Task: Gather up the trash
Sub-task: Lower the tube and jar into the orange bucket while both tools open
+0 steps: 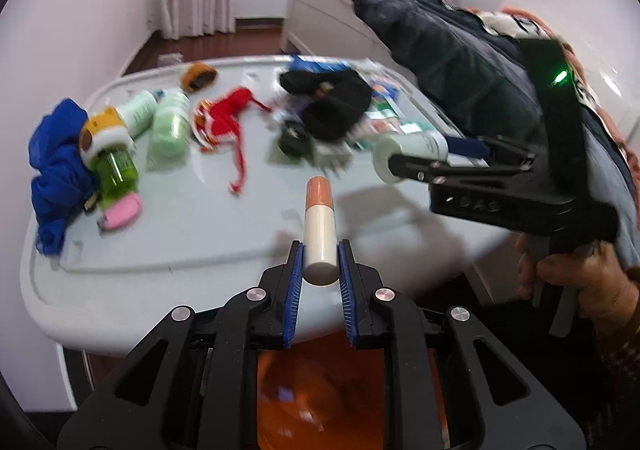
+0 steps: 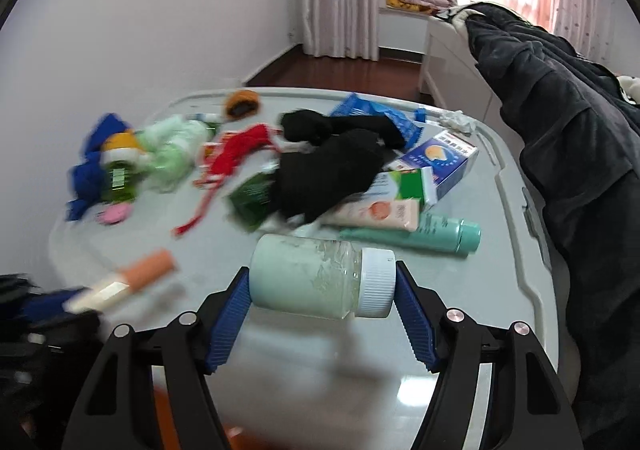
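Observation:
My left gripper (image 1: 320,250) is shut on a white stick with an orange cap (image 1: 319,226), held upright above the table's near edge. Below it sits an orange bin (image 1: 328,390). My right gripper (image 2: 322,278) grips a pale green jar with a white ribbed lid (image 2: 308,274) end to end, its pads against the base and the lid, just above the pale grey table (image 2: 500,250). In the left wrist view, the right gripper (image 1: 394,165) and the jar (image 1: 412,151) come in from the right, held by a hand (image 1: 576,274). In the right wrist view, the stick (image 2: 132,278) is blurred at the left.
The table carries a blue cloth (image 1: 56,169), a green bottle (image 1: 114,165), a red cloth (image 1: 228,117), black socks (image 2: 332,165), a blue-white box (image 2: 440,161), a pink-labelled tube (image 2: 376,213) and a teal tube (image 2: 424,236). A dark jacket (image 2: 580,153) hangs along the right edge.

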A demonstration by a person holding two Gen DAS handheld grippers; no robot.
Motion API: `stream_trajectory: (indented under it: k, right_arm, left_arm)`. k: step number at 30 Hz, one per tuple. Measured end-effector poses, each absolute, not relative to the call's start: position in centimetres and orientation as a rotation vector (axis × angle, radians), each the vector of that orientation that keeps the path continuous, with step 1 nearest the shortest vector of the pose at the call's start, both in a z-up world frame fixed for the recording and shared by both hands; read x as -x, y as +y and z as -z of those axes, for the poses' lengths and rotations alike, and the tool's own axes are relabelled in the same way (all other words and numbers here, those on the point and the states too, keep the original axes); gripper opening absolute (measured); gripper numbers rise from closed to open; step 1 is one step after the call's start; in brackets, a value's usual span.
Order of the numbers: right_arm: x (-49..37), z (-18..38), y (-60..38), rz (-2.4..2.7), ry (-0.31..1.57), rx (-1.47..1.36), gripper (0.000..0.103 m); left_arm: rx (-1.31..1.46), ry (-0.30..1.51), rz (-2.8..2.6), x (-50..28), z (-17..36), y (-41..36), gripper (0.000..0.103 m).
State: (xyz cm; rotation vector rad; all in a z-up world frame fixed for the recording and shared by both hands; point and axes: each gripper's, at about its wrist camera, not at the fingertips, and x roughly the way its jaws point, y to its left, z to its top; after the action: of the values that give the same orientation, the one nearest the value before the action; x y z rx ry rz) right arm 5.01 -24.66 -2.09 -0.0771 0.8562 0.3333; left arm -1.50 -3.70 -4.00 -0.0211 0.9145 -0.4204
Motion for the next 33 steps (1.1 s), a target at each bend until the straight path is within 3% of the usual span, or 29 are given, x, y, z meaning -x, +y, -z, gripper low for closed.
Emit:
stream_trajectory:
  k: [12,13,15,16,17,25,28,31,33]
  right_arm:
    - [6.7,9.5,-22.2,-0.537,1.202,0.094,0.069]
    - [6.9,10.1,-21.7,-0.547,1.224,0.114,0.069]
    - [7.1,10.3,-21.2,-0.557,1.239,0.151,0.072]
    - [7.0,10.1,-21.2,-0.549,1.231,0.157,0.079]
    - [6.8,9.6,-21.6,-0.527,1.205,0.149,0.082]
    - [2.2,2.7,-26.9,-0.395,1.005,-0.011,0.084]
    - [-1.5,-2.1,-28.8,-0.359,0.848,-0.079,0.093]
    - [-4.4,-5.0,-30.5,-0.301,0.736,-0.126,0.094]
    - [-5.0,-5.4,-31.7,-0.261,0.681,-0.15,0.096]
  left_arm:
    - [-0.005,1.29,0.489,9.5,9.5,-1.7,0.018]
    - [0.005,1.299,0.477,9.6,9.7,-1.5,0.021]
    - [-0.001,1.3,0.453,9.6,9.7,-1.3,0.042]
    - [-0.01,1.288,0.421,9.6,9.4,-1.0,0.059]
    - [-0.007,1.27,0.402,9.6,9.1,-0.6,0.065]
    - [0.086,1.119,0.399,5.1,5.1,0.2,0.065]
    - [0.051,1.021,0.443,1.7,2.5,-2.2,0.065]
    - [0.014,0.94,0.479,-2.7,0.8,-5.6,0.073]
    - [0.001,0.907,0.495,-5.3,0.7,-7.4,0.074]
